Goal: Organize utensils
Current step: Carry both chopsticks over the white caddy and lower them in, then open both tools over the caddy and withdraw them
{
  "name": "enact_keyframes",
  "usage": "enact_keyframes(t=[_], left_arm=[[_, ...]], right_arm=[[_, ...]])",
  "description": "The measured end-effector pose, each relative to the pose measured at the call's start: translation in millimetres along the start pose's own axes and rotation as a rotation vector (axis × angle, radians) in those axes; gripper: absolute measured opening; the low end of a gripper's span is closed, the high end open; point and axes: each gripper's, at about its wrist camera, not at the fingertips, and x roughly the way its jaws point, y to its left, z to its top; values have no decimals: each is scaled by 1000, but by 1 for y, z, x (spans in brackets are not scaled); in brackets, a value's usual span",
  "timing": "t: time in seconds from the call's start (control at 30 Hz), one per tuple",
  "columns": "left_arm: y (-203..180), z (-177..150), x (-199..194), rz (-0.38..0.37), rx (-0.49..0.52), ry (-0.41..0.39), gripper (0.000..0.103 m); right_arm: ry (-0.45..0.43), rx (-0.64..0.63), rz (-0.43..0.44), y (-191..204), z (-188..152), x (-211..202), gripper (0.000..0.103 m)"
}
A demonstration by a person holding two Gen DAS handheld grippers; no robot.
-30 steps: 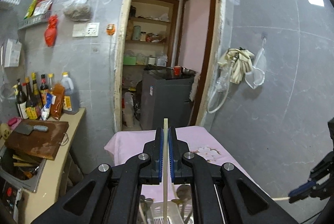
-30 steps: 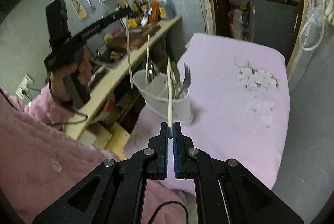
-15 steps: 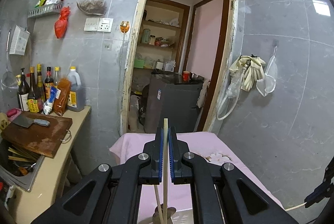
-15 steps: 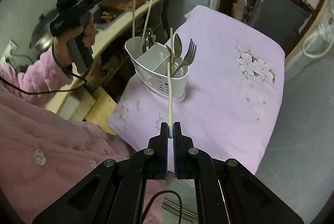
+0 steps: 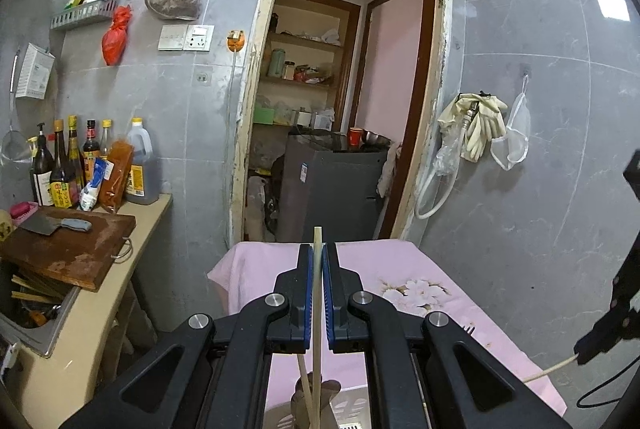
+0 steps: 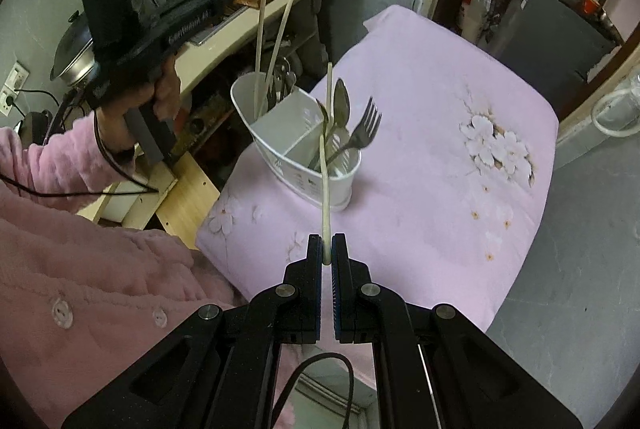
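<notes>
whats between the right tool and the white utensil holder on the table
Only bare pink tablecloth, in the right wrist view. The chopstick held in the right tool reaches over that stretch toward the holder.

Left hand-held gripper [image 5: 317, 269] clamps upright chopstick [image 5: 317, 309]; pink tablecloth [image 5: 440, 309] beyond

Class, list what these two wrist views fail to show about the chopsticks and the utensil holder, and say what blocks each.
- Left wrist view: the utensil holder is mostly hidden by the left gripper and cut by the bottom edge.
- Right wrist view: the lower end of the left chopstick is hidden inside the holder's far compartment.
- Right wrist view: the right chopstick crosses the holder's front; its depth is unclear.
</notes>
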Motion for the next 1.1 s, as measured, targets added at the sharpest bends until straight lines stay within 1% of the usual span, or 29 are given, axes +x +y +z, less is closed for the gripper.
enact_keyframes(t=[0.13, 0.33, 0.43, 0.47, 0.53, 0.63, 0.67, 0.73, 0.83, 0.87, 0.9, 0.93, 0.97, 1.03, 1.1], left_arm=[[0, -5, 0, -4, -6, 16, 5], [-1, -8, -1, -5, -8, 16, 5], [-1, -12, -3, -5, -6, -13, 5], [0, -15, -5, -8, -8, -33, 6], [0, -19, -6, -11, -15, -54, 6], [3, -25, -4, -12, -35, -51, 5], [4, -28, -3, -14, -47, -38, 6], [6, -32, -3, -14, -57, -22, 6], [4, -34, -3, -22, -52, 4, 6], [2, -34, -3, -30, -50, 16, 6], [1, -35, -3, -35, -49, 23, 6], [0, -34, -3, -40, -49, 35, 6], [-1, -34, -2, -47, -51, 48, 6], [-2, -34, -2, -53, -59, 64, 7], [-2, -32, -1, -57, -74, 88, 9]], right_arm=[[-26, -8, 4, 1, 11, -4, 4], [-114, -46, 5, 7, 38, -10, 4], [-156, -62, 15, 14, 48, -5, 4], [-173, -61, 18, 17, 52, -2, 5], [-193, -50, 26, 20, 55, 5, 5], [-224, -19, 35, 21, 56, 17, 5], [-235, -8, 31, 20, 55, 21, 5], [-259, 25, 55, 19, 52, 28, 5], [-310, 82, 64, 15, 42, 36, 6], [-326, 101, 67, 11, 39, 39, 10], [-346, 127, 64, 8, 35, 42, 19], [-377, 166, 59, 5, 31, 44, 24], [-398, 192, 63, 3, 29, 46, 32], [-461, 260, 75, -2, 21, 47, 33], [-518, 303, 66, -4, 14, 47, 34]])
